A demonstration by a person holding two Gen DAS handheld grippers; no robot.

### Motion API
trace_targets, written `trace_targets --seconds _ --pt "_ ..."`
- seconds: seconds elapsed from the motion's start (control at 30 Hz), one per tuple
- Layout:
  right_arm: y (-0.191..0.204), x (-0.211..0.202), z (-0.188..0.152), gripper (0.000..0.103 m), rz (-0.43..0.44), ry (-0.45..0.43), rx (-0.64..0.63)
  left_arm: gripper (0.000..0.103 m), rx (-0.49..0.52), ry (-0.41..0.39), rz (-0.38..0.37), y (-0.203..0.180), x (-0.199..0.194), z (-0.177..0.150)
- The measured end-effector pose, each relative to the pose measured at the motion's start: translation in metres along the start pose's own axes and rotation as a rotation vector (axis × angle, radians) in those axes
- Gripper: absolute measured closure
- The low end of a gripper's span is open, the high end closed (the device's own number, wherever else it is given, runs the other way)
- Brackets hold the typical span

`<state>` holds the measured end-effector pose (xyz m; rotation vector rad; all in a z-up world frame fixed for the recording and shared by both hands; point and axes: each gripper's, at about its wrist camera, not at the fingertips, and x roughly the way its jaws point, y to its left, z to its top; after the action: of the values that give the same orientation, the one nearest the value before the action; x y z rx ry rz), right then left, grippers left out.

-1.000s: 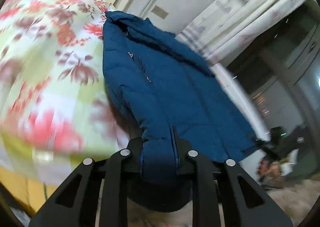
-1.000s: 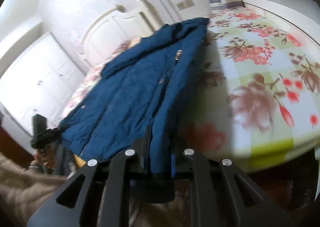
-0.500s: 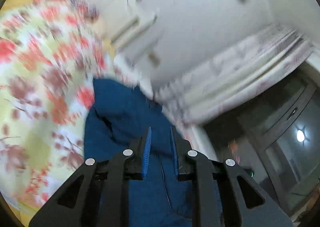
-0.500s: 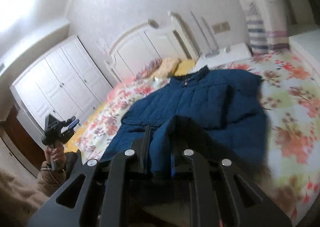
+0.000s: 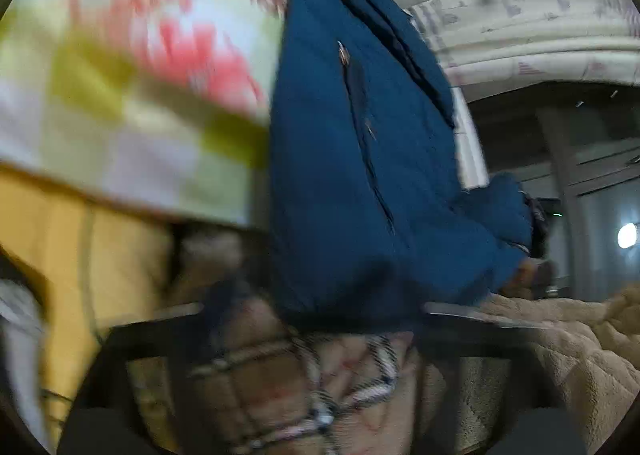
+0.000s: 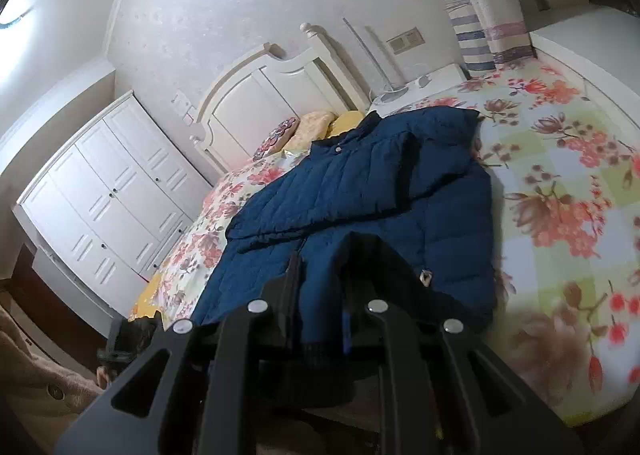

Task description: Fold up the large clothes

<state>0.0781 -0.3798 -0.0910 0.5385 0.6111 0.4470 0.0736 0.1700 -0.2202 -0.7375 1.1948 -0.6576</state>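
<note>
Right gripper (image 6: 316, 295) clenched on hem of blue jacket (image 6: 360, 191) at floral bed's (image 6: 560, 175) near edge; left gripper (image 5: 312, 315), jaws just opened, released.

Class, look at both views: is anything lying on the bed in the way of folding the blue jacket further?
Nothing visible does. The blue jacket lies on bare floral bedding; the pillows sit beyond its collar, by the headboard.

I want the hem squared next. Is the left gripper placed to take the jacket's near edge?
Probably yes: the left gripper has just been opening, its jaws spread wide, and the blue jacket hem hangs right before them, unobstructed.
</note>
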Motion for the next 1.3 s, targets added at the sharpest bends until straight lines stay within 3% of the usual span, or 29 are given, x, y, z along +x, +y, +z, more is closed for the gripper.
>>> trace_targets --seconds 0.1,0.2,0.27,0.33,0.37,0.4,0.43,0.5,0.63,0.73,0.77,0.87,0.97,1.03,1.07,1.1,1.13,1.17,1.2,1.23,1.27,1.3 --pt "0.005 0.005 0.001 0.088 0.002 0.008 -0.013 0.004 -0.071 -0.024 -0.157 0.015 0.016 -0.015" --pt "0.006 0.007 0.0 0.088 0.004 0.007 -0.013 0.004 -0.108 -0.083 -0.172 0.032 0.028 -0.018" --pt "0.007 0.002 -0.003 0.088 0.007 0.003 -0.012 0.004 -0.118 -0.072 -0.183 0.04 0.042 -0.013" --pt "0.01 -0.001 -0.006 0.087 -0.001 -0.002 -0.018 0.005 -0.129 -0.056 -0.234 0.044 0.056 -0.009" --pt "0.011 -0.005 -0.009 0.087 -0.008 -0.008 -0.017 0.008 -0.129 -0.052 -0.295 0.041 0.062 -0.007" --pt "0.011 -0.006 -0.01 0.087 -0.012 -0.013 -0.014 0.028 -0.113 -0.068 -0.338 0.036 0.061 -0.008" --pt "0.011 -0.01 -0.012 0.087 -0.014 -0.017 -0.01 0.063 -0.088 -0.084 -0.354 0.031 0.058 -0.008" --pt "0.01 -0.017 -0.016 0.087 -0.021 -0.025 -0.012 0.088 -0.011 -0.143 -0.344 0.012 0.037 -0.013" --pt "0.008 -0.022 -0.014 0.087 -0.043 -0.046 -0.009 0.093 0.088 -0.319 -0.441 -0.039 -0.029 -0.001" --pt "0.004 -0.004 0.018 0.087 -0.087 -0.072 0.004 0.092 0.209 -0.352 -0.435 -0.084 -0.043 0.05" --pt "0.001 0.007 0.038 0.087 -0.101 -0.083 0.011 0.092 0.226 -0.352 -0.447 -0.101 -0.039 0.084" --pt "-0.015 0.048 0.092 0.087 -0.14 -0.086 0.041 0.092 0.151 -0.355 -0.429 -0.129 -0.006 0.181" --pt "-0.046 0.097 0.133 0.079 -0.195 -0.046 0.114 0.09 0.041 -0.345 -0.295 -0.127 0.036 0.279" --pt "-0.068 0.12 0.143 0.064 -0.213 0.0 0.194 0.086 -0.06 -0.318 -0.191 -0.111 0.057 0.321" --pt "-0.079 0.125 0.143 0.052 -0.181 0.012 0.263 0.086 -0.147 -0.3 -0.134 -0.099 0.073 0.334" --pt "-0.084 0.124 0.14 0.029 -0.151 0.003 0.291 0.084 -0.203 -0.294 -0.127 -0.09 0.079 0.337" --pt "-0.086 0.117 0.137 0.021 -0.112 -0.034 0.29 0.081 -0.22 -0.296 -0.164 -0.085 0.077 0.34" --pt "-0.086 0.111 0.134 0.02 -0.102 -0.06 0.268 0.078 -0.228 -0.292 -0.252 -0.079 0.075 0.337" --pt "-0.085 0.102 0.131 0.02 -0.117 -0.082 0.228 0.063 -0.231 -0.276 -0.324 -0.076 0.071 0.334" --pt "-0.086 0.096 0.13 0.02 -0.161 -0.082 0.187 0.018 -0.231 -0.254 -0.41 -0.073 0.067 0.33" --pt "-0.087 0.095 0.129 0.02 -0.197 -0.074 0.158 0.006 -0.235 -0.239 -0.552 -0.069 0.057 0.325" --pt "-0.087 0.094 0.13 0.02 -0.239 -0.058 0.12 0.004 -0.243 -0.253 -0.63 -0.068 0.046 0.324"
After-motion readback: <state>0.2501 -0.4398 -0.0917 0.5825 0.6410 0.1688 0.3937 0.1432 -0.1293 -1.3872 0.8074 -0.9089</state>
